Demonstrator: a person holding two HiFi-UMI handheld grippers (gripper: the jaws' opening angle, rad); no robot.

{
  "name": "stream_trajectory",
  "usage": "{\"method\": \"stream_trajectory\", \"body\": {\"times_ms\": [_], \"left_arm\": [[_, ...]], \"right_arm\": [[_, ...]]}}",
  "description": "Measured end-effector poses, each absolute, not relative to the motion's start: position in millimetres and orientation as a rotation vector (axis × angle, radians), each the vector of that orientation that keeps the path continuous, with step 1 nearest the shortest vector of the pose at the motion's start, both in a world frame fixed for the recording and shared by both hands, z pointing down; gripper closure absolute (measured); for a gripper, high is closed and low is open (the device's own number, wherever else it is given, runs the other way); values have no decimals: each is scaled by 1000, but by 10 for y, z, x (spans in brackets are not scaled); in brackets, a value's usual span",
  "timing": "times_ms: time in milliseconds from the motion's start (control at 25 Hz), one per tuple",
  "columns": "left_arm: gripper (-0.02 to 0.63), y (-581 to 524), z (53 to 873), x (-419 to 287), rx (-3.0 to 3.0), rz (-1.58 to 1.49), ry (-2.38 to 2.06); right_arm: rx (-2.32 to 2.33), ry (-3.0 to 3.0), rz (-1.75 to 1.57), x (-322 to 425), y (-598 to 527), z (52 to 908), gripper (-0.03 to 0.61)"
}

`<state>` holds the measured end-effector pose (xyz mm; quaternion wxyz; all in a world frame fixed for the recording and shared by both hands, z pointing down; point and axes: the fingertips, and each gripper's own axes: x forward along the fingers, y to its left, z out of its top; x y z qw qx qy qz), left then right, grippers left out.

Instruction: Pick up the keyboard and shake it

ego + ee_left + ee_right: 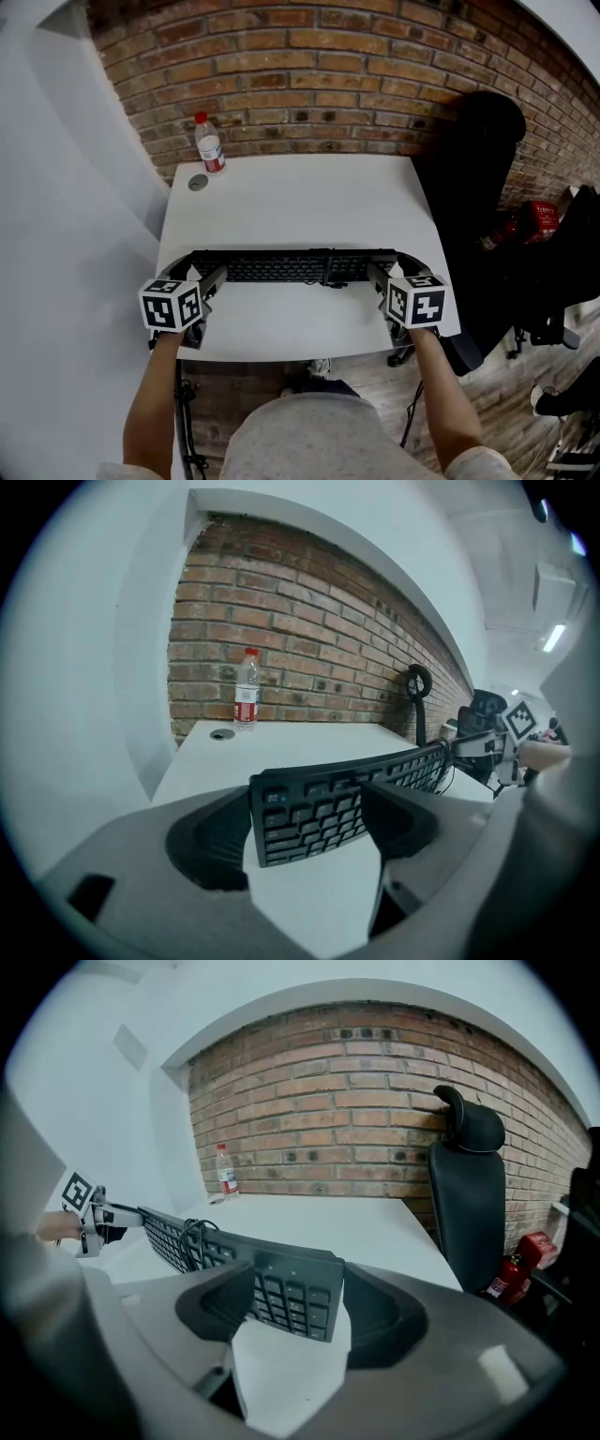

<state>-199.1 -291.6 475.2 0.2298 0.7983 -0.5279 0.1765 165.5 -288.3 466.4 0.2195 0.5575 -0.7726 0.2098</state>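
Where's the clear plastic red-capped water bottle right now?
The clear plastic bottle stands upright at the far left corner of the white table in the head view, by the brick wall, behind a round grey grommet.

A brick wall [309, 84] backed the white tabletop [300, 202], with a white wall [66, 187] left, a black office chair [478, 169] right, and wooden floor [375, 389] below.

Behind the keyboard [281, 267] we find open table [291, 202]. A bottle [210, 145] blocks the far left corner; a chair [478, 178] flanks our right.
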Motion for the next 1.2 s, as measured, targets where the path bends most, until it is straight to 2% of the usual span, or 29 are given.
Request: {"method": "stream_trajectory", "body": {"times_ms": [1200], "left_arm": [[298,-2181,4871,-2048,2208,533,-1477]], "right_arm": [[1621,-2086,561,1664,-2179,4773,278]]}}
